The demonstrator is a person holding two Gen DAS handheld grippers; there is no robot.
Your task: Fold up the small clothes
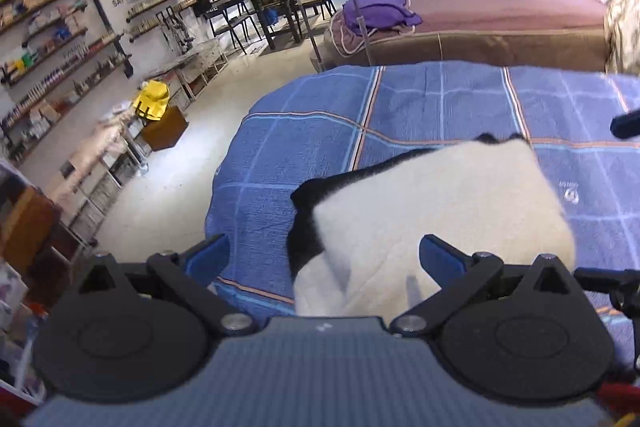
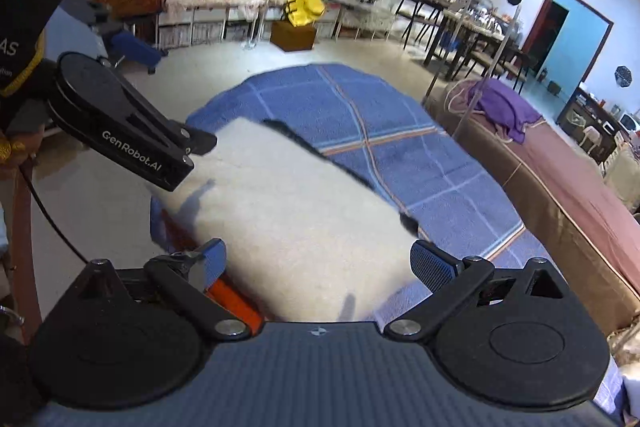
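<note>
Here, white garment [image 1: 432,211] on blue blanket [image 1: 320,115], beneath both wide-open claws [image 1: 324,255] [image 2: 318,261].

The white garment [image 2: 288,219] is motion-blurred, its near edge hidden behind the gripper body.

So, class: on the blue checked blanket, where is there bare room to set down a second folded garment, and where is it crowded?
The blue checked blanket lies bare beyond the white garment, between its black-trimmed far edge and the blanket's far and right-hand edges. The near side is crowded: the garment lies there, with the open left gripper and open right gripper over it.
</note>
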